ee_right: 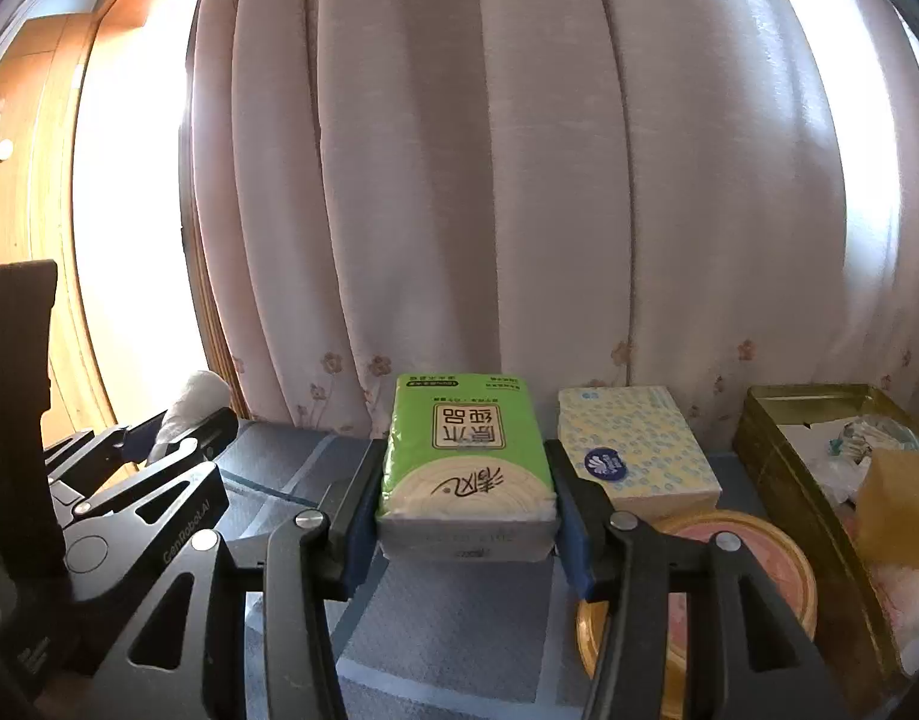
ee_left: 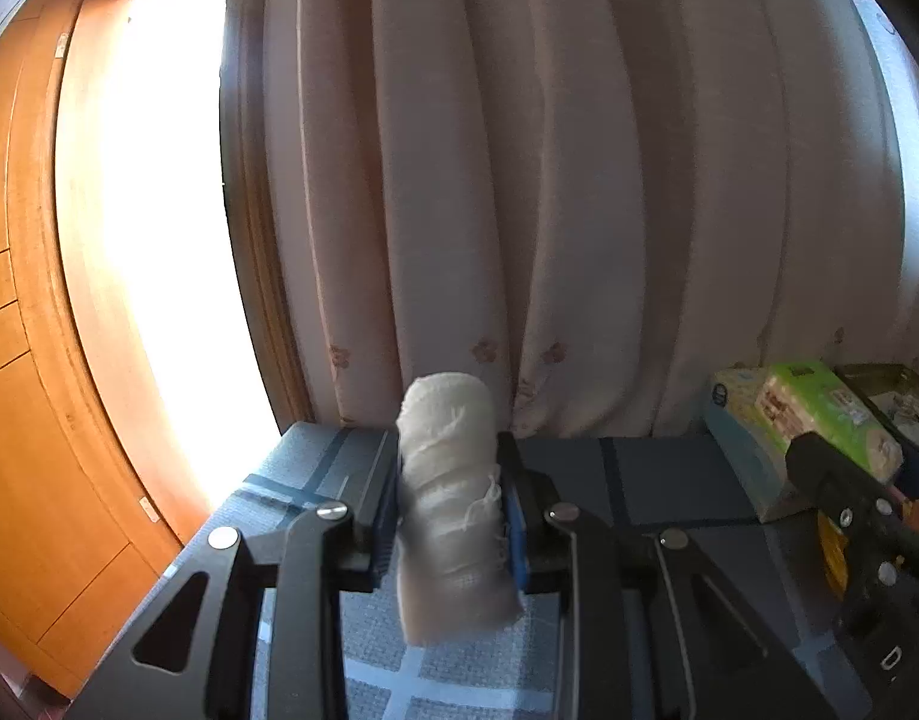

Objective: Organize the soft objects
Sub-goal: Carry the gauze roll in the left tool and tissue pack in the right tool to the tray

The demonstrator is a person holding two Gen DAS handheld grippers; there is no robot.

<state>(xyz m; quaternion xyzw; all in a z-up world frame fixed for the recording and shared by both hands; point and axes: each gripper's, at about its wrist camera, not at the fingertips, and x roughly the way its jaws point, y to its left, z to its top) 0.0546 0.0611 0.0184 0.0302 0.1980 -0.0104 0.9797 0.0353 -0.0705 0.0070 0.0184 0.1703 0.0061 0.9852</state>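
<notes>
My left gripper (ee_left: 450, 504) is shut on a white rolled gauze cloth (ee_left: 450, 480) and holds it upright above the blue checked tablecloth (ee_left: 669, 480). My right gripper (ee_right: 465, 510) is shut on a green tissue pack (ee_right: 465, 462), held above the cloth. The green pack also shows in the left wrist view (ee_left: 819, 414), with the right gripper (ee_left: 843, 498) on it. The left gripper (ee_right: 159, 462) and the white roll (ee_right: 186, 408) show at the left of the right wrist view.
A blue-and-yellow dotted tissue pack (ee_right: 633, 450) lies on the table to the right of the green pack. A round yellow-rimmed lid (ee_right: 753, 546) lies in front of it. A gold tin (ee_right: 777, 456) with mixed items stands at the far right. A curtain (ee_right: 519, 180) hangs behind the table.
</notes>
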